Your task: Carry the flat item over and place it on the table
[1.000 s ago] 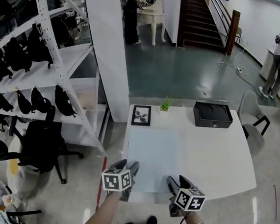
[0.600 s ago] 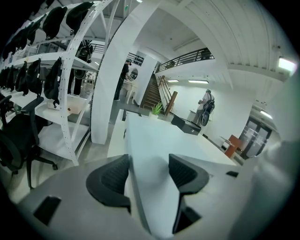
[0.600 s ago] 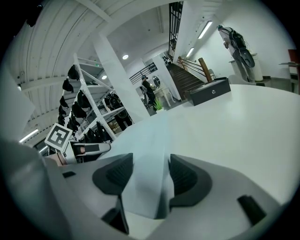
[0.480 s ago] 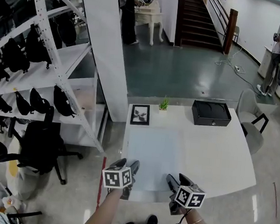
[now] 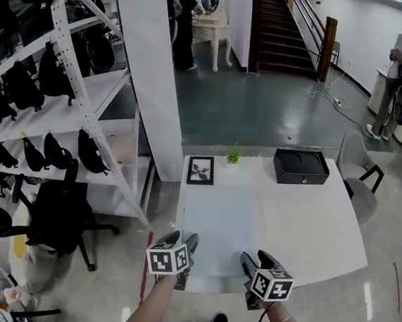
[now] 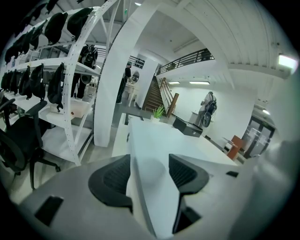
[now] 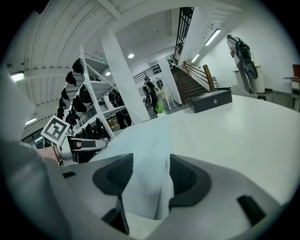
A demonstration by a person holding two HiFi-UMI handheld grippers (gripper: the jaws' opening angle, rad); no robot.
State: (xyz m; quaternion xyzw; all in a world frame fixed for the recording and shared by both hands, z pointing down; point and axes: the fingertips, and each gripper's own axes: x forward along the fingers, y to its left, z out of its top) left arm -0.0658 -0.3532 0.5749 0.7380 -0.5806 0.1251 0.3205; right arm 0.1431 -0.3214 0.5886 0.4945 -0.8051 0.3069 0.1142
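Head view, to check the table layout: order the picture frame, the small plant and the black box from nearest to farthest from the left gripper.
1. Picture frame, far left, ahead of the left gripper.
2. Small plant, just right of the frame.
3. Black box, far right.

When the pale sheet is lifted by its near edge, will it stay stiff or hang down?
Probably floppy: the pale sheet creases where the left claw and right claw pinch it. Likely light, since it looks thin and lies flat on the white table.
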